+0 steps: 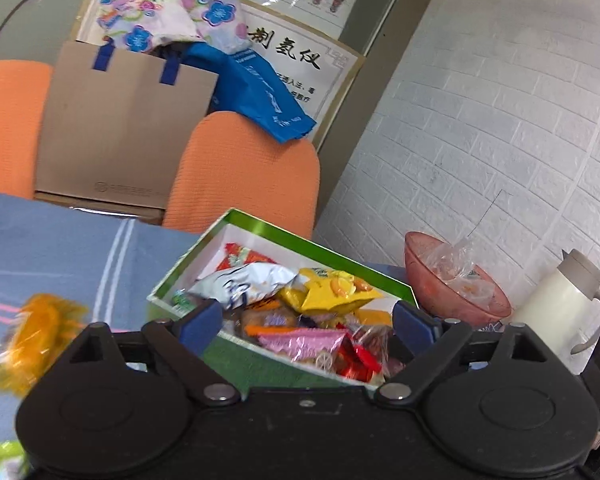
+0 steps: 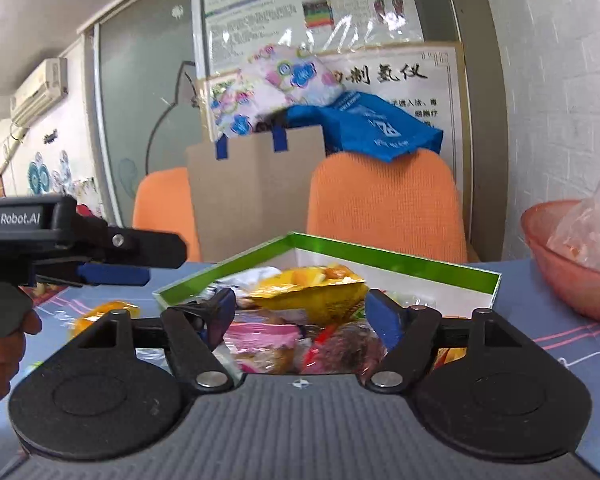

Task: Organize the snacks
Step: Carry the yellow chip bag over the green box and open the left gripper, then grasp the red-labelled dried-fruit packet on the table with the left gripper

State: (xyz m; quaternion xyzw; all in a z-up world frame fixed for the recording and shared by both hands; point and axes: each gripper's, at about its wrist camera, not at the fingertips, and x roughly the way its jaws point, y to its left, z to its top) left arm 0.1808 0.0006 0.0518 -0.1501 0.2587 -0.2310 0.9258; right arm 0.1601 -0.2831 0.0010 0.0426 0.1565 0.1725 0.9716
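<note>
A green-edged white box [image 1: 260, 227] [image 2: 404, 261] sits on the blue tablecloth, filled with several snack packets, including a yellow packet [image 1: 336, 290] [image 2: 312, 286], a white-blue packet [image 1: 244, 282] and a pink packet [image 1: 300, 340] [image 2: 260, 330]. My left gripper [image 1: 306, 320] is open and empty just before the box's near edge; it also shows from the side in the right wrist view [image 2: 112, 272]. My right gripper [image 2: 300, 312] is open and empty over the box's near side. An orange-yellow packet [image 1: 32, 340] [image 2: 104, 312] lies on the cloth left of the box.
A pink bowl [image 1: 452, 280] [image 2: 572, 256] holding a clear plastic bag stands right of the box, with a white thermos jug [image 1: 560, 300] beyond it. Two orange chairs [image 1: 240, 172] and a cardboard box [image 1: 124, 128] stand behind the table. A white brick wall is on the right.
</note>
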